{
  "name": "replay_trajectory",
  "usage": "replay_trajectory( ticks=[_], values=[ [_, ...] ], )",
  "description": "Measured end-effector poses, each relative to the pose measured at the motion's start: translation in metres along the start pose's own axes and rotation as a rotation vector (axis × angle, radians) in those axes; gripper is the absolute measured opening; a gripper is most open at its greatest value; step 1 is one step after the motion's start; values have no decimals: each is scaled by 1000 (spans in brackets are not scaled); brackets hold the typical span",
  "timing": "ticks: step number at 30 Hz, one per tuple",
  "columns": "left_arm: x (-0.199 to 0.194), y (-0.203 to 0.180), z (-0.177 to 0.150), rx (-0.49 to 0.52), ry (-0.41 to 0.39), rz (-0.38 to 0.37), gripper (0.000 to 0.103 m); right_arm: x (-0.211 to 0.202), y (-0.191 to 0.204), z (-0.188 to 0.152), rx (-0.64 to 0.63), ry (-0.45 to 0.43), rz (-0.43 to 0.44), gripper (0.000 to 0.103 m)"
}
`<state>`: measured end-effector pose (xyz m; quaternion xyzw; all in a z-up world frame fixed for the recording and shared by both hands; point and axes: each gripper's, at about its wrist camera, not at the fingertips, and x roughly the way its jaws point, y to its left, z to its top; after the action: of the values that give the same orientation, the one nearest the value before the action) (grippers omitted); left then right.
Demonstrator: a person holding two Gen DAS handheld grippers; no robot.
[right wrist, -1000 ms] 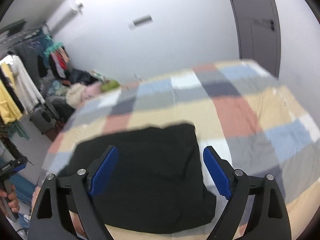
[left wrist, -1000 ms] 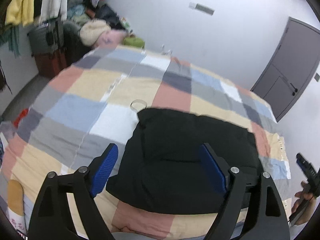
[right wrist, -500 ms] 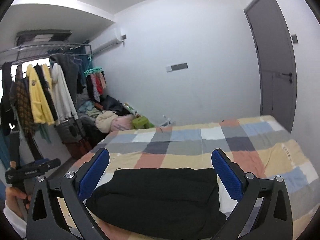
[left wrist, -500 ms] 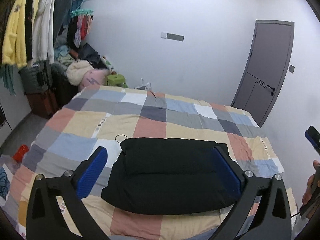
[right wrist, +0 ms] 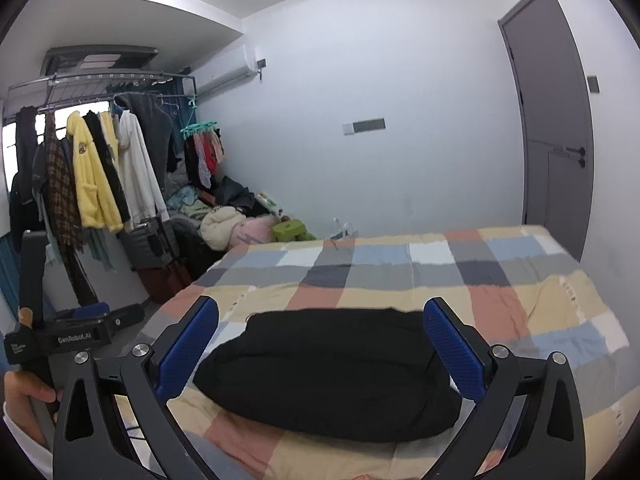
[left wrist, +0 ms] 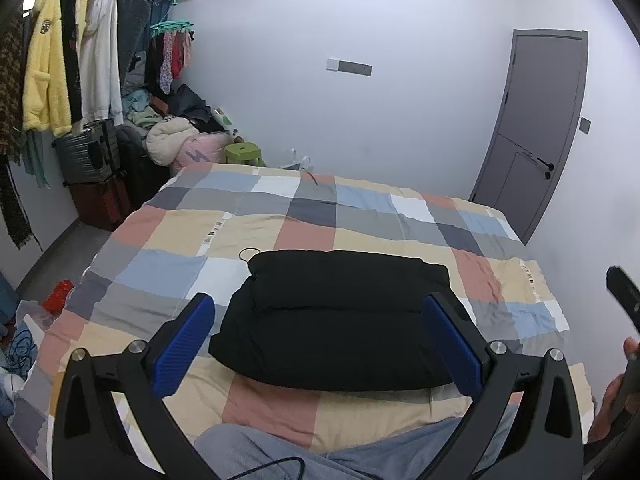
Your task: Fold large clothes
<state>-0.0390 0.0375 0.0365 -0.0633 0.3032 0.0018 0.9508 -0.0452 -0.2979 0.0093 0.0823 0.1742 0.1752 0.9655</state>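
Observation:
A black garment (left wrist: 340,316) lies folded into a thick rectangle on the checkered bed cover (left wrist: 280,216), near the bed's front edge. It also shows in the right wrist view (right wrist: 328,368). My left gripper (left wrist: 320,344) is open and empty, held above and in front of the garment, apart from it. My right gripper (right wrist: 324,348) is open and empty, also held back from the garment. The left gripper's body (right wrist: 60,336) shows at the left of the right wrist view, held in a hand.
A clothes rack (left wrist: 72,68) with hanging coats stands at the left, with suitcases (left wrist: 88,156) and piled clothes (left wrist: 176,144) below. A green stool (left wrist: 244,154) stands at the bed's far corner. A grey door (left wrist: 536,136) is at the right. A red item (left wrist: 58,296) lies on the floor.
Both grippers have risen and pulled back from the folded garment, so more of the room and bed shows. The garment has stayed where it was.

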Motion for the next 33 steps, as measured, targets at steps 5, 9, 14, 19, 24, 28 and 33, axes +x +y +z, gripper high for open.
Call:
replay_trajectory(
  ticks=[5, 9, 14, 19, 24, 28, 33],
  values=[
    [6, 2, -13, 0, 39, 7, 103, 7, -5, -19, 31, 44, -43, 103],
    [10, 1, -26, 3, 66, 9, 103, 16, -4, -38, 36, 103, -56, 103],
    [13, -1, -37, 13, 83, 13, 103, 20, 3, -54, 18, 141, -52, 103],
    [16, -2, -45, 8, 99, 9, 103, 23, 11, -65, 0, 179, -47, 103],
    [19, -2, -51, 10, 119, 10, 103, 22, 7, -68, 32, 192, -38, 103],
    [18, -3, -53, 15, 119, 13, 103, 22, 7, -69, 23, 199, -56, 103],
    [19, 1, -55, 3, 130, 19, 103, 23, 8, -70, 18, 204, -65, 103]
  ],
)
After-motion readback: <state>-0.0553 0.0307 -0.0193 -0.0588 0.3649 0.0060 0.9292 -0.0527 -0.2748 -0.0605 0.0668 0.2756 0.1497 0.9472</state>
